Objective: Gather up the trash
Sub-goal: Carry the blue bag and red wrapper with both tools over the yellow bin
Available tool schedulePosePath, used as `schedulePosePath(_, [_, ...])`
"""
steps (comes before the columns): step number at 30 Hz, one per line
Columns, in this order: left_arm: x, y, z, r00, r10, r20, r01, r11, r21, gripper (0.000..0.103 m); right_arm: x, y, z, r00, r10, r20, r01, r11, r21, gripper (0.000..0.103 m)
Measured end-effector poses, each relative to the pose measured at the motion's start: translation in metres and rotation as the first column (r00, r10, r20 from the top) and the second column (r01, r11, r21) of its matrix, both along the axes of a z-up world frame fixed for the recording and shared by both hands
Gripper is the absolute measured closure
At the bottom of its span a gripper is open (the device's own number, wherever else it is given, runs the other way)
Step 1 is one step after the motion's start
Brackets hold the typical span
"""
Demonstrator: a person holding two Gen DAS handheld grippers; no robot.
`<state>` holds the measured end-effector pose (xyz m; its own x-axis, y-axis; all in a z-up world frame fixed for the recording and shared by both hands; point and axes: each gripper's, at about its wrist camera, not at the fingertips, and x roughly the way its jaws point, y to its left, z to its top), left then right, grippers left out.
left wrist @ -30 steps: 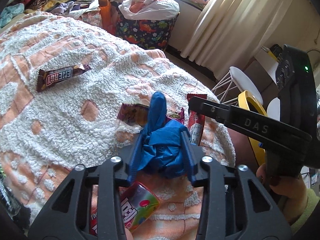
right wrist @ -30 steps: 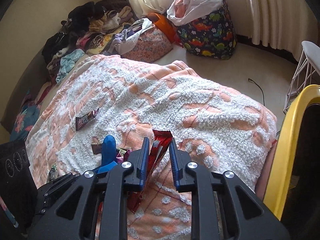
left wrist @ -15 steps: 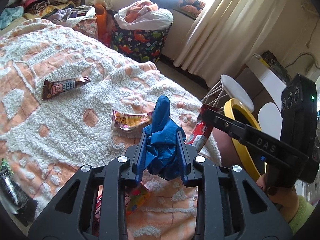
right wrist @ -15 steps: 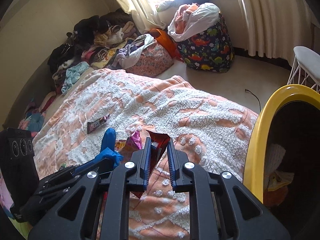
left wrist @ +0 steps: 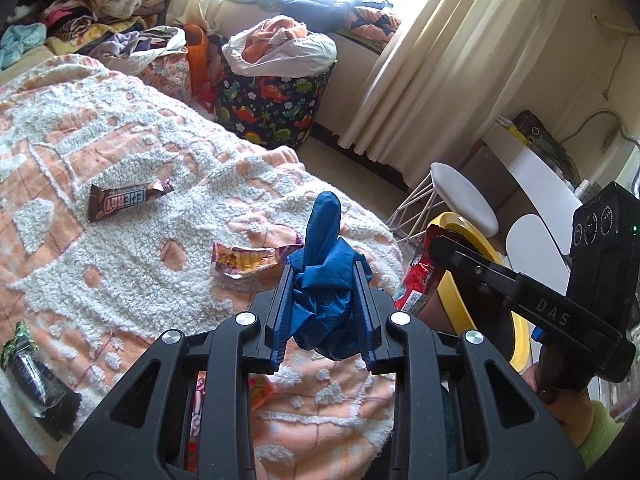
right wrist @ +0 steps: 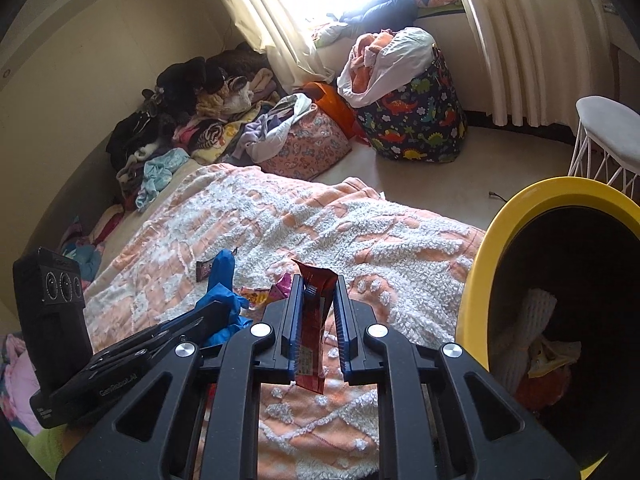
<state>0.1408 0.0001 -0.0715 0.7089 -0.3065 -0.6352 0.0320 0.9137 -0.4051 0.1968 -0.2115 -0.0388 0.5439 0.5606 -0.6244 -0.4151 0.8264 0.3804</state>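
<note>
My left gripper (left wrist: 322, 276) is shut on a crumpled blue glove (left wrist: 324, 280), held above the bed's edge. My right gripper (right wrist: 316, 292) is shut on a red snack wrapper (right wrist: 314, 320); both show in the left wrist view, the wrapper (left wrist: 420, 280) beside the yellow-rimmed bin (left wrist: 504, 312). The bin (right wrist: 480, 248) stands at the right of the bed, with trash inside. A brown ENERGY bar wrapper (left wrist: 128, 200), a purple-yellow wrapper (left wrist: 248, 260), a black wrapper (left wrist: 36, 376) and a colourful packet (left wrist: 260, 392) lie on the blanket.
The bed has an orange and white fluffy blanket (left wrist: 120, 152). A dinosaur-print laundry basket (left wrist: 276, 100), clothes piles (right wrist: 192, 120), a white stool (left wrist: 460, 196) and curtains (left wrist: 440, 60) stand beyond the bed.
Both grippers have lifted and pulled back from the blanket with their loads. The right gripper has carried the red wrapper toward the yellow bin, which fills more of its view.
</note>
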Motion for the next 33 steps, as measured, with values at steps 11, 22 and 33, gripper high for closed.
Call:
schedulePosePath(11, [-0.002, -0.018, 0.011, 0.999, -0.034, 0.025, 0.034, 0.999, 0.022, 0.082, -0.009, -0.020, 0.015, 0.999, -0.023, 0.027, 0.022, 0.999, 0.028, 0.088])
schedulePosePath(22, [-0.005, -0.037, 0.021, 0.997, -0.064, 0.046, 0.062, 0.997, 0.041, 0.082, -0.015, -0.044, 0.031, 0.996, -0.070, 0.060, 0.067, 0.996, 0.059, 0.088])
schedulePosePath(33, [-0.004, -0.057, 0.029, 0.993, -0.096, 0.065, 0.092, 0.994, 0.063, 0.082, -0.018, -0.076, 0.043, 0.988, -0.132, 0.080, 0.124, 0.988, 0.096, 0.088])
